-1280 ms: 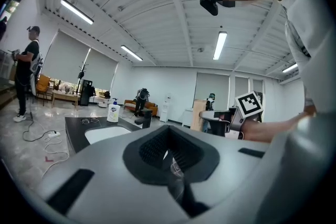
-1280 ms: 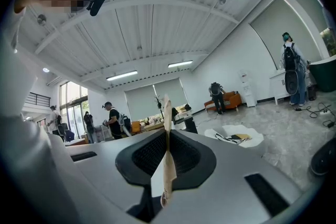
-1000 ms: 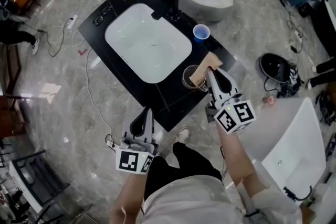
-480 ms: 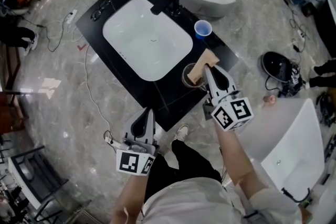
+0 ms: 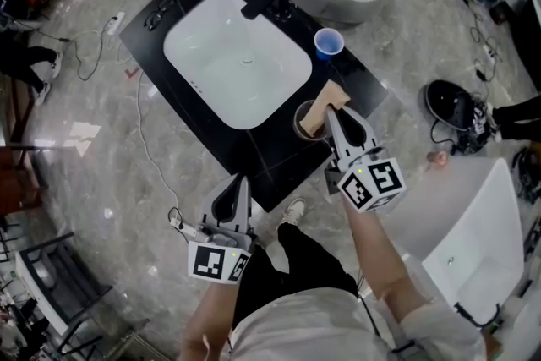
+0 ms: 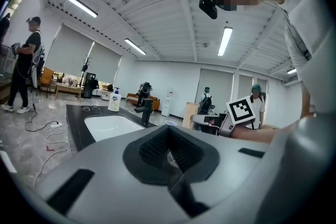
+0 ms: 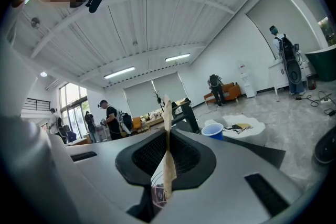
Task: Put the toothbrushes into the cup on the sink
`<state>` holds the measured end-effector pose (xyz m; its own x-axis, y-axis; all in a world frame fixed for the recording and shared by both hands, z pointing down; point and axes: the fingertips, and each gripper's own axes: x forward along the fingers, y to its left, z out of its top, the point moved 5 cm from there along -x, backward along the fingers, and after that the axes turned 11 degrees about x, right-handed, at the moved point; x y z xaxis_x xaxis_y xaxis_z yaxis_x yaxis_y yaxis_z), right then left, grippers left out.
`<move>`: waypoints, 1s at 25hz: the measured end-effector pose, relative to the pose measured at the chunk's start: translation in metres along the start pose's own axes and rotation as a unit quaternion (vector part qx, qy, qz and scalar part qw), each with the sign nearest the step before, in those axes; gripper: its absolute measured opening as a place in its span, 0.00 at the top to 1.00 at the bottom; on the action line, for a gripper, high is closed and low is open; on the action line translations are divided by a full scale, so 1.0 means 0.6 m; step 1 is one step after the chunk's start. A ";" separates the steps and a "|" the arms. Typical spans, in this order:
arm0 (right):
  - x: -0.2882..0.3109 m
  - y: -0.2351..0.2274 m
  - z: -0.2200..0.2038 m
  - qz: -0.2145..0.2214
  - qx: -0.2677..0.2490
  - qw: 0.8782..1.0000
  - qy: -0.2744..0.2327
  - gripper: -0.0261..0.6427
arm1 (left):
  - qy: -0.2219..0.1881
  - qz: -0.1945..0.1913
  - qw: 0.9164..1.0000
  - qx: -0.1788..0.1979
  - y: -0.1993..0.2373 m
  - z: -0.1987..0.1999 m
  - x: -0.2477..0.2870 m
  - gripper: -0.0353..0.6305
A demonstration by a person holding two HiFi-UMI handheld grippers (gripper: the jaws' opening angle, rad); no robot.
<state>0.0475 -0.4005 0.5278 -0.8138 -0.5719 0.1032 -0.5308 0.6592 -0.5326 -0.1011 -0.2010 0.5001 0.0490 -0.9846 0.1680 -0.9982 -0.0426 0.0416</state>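
Floor: grey marble tiles (image 5: 101,139) gleamed; loose cables (image 5: 139,118) trailed across them.
Ceiling: white beams (image 6: 173,2) ran overhead, lit by strip lights (image 6: 80,4).
Windows: roller blinds (image 6: 73,52) were drawn.
Furniture: an orange sofa (image 7: 228,93) lined the far wall; a white bathtub (image 5: 486,207) stood nearby.

Bright, even overhead light; strip lights (image 6: 81,5) flare at ten o'clock in your left gripper view. Both gripper views bow hard, black toward the rims. Your left gripper (image 6: 168,150) reads soft up close. The floor (image 5: 82,139) glares at nine o'clock.
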 end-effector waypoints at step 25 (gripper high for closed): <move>0.001 -0.011 -0.036 -0.013 -0.052 0.998 0.028 0.89 | 0.012 0.004 1.000 -0.001 -0.003 -0.014 0.001 0.94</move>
<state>0.0454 -0.3949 0.5497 -0.8099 -0.5633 0.1635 -0.5710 0.6936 -0.4391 -0.0988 -0.2004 0.5084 0.0420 -0.9804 0.1927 -0.9985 -0.0345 0.0420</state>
